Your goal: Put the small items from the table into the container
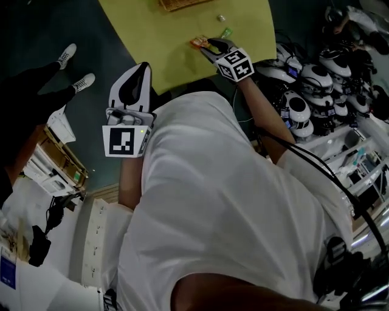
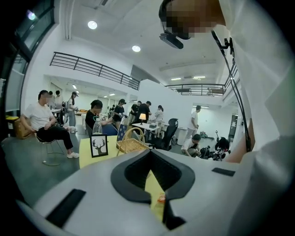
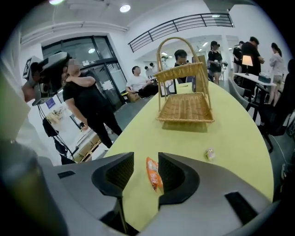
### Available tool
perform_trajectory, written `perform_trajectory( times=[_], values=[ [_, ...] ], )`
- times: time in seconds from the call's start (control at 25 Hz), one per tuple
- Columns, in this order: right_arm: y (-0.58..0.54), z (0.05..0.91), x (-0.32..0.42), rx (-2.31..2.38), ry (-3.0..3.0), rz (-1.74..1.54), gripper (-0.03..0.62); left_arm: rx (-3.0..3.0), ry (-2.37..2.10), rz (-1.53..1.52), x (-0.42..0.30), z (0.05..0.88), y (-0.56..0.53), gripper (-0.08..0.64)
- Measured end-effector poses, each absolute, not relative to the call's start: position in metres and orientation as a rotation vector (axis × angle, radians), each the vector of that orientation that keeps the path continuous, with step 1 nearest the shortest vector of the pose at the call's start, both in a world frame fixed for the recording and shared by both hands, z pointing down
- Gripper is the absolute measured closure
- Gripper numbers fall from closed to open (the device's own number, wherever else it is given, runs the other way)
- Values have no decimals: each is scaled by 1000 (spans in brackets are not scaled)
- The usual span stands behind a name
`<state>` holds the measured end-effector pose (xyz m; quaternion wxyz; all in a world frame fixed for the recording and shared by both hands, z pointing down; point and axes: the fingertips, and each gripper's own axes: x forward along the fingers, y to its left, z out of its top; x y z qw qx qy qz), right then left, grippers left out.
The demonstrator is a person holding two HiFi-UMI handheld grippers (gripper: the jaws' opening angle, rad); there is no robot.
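On the yellow table (image 1: 182,36) lie an orange packet (image 1: 197,41), a green item (image 1: 226,32) and a small pale candy (image 1: 221,18). My right gripper (image 1: 211,46) is low over the table's near edge, right by the packet. In the right gripper view it (image 3: 146,159) stands open, and the orange packet (image 3: 153,174) lies flat between the jaws, close to the right one. The candy (image 3: 209,153) lies further right. The wicker basket (image 3: 186,103) stands beyond. My left gripper (image 1: 141,68) hangs off the table's edge, shut and empty (image 2: 150,153).
The basket (image 2: 131,144) has a tall hoop handle. A framed deer picture (image 2: 98,145) stands on the table's far part. Several helmets and cables (image 1: 316,91) crowd the right side. A person's legs and shoes (image 1: 73,67) are on the floor at left.
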<state>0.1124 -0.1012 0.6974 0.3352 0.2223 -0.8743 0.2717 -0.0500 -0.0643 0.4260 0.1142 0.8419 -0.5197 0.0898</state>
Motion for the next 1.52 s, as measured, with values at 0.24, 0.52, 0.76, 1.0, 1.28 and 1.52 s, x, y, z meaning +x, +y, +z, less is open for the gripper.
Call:
perform_trajectory(
  times=[0.24, 0.52, 0.76, 1.0, 1.28, 1.52],
  values=[
    [-95, 733, 107, 467, -2217, 658, 398, 2414, -1578, 283, -47, 428, -56, 552],
    [-82, 763, 92, 358, -2089, 451, 323, 2345, -1650, 292, -71, 427, -39, 552],
    [-85, 779, 100, 373, -2001, 317, 314, 2306, -1686, 286, -76, 427, -28, 552],
    [-104, 781, 107, 464, -1968, 279, 455, 2273, -1712, 281, -80, 432, -23, 552],
    [-111, 771, 108, 461, -1989, 283, 486, 2276, -1736, 257, -82, 431, -28, 552],
    [-118, 760, 110, 477, -2006, 291, 486, 2300, -1741, 235, -79, 428, -35, 552]
  ],
)
